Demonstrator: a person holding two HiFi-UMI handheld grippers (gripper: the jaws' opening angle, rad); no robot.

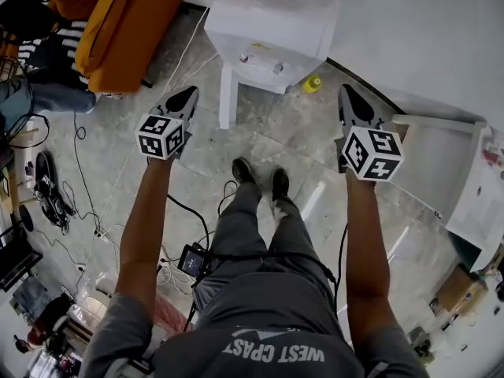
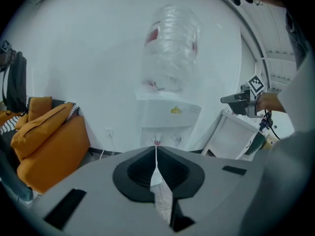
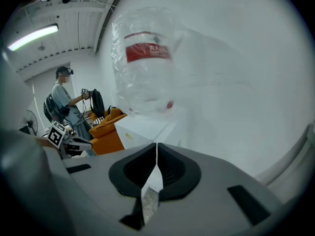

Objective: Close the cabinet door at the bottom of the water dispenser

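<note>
The white water dispenser (image 1: 268, 42) stands against the wall ahead, with a clear bottle (image 2: 170, 48) on top and two taps on its front. A narrow white panel (image 1: 227, 97) juts from its lower left towards me; it looks like the open cabinet door seen edge-on. My left gripper (image 1: 183, 99) is held out just left of that panel, jaws shut and empty. My right gripper (image 1: 354, 101) is held out well to the dispenser's right, also shut and empty. Both are apart from the dispenser. The left gripper view hides the dispenser's bottom behind the closed jaws (image 2: 156, 154); the right gripper (image 3: 156, 151) looks at the bottle and wall.
An orange sofa (image 1: 126, 22) stands at the left. A white framed cabinet (image 1: 441, 164) stands at the right. A small yellow thing (image 1: 313, 83) lies on the floor by the dispenser. Cables (image 1: 87, 211) trail over the tiled floor. Another person (image 3: 64, 97) stands far off.
</note>
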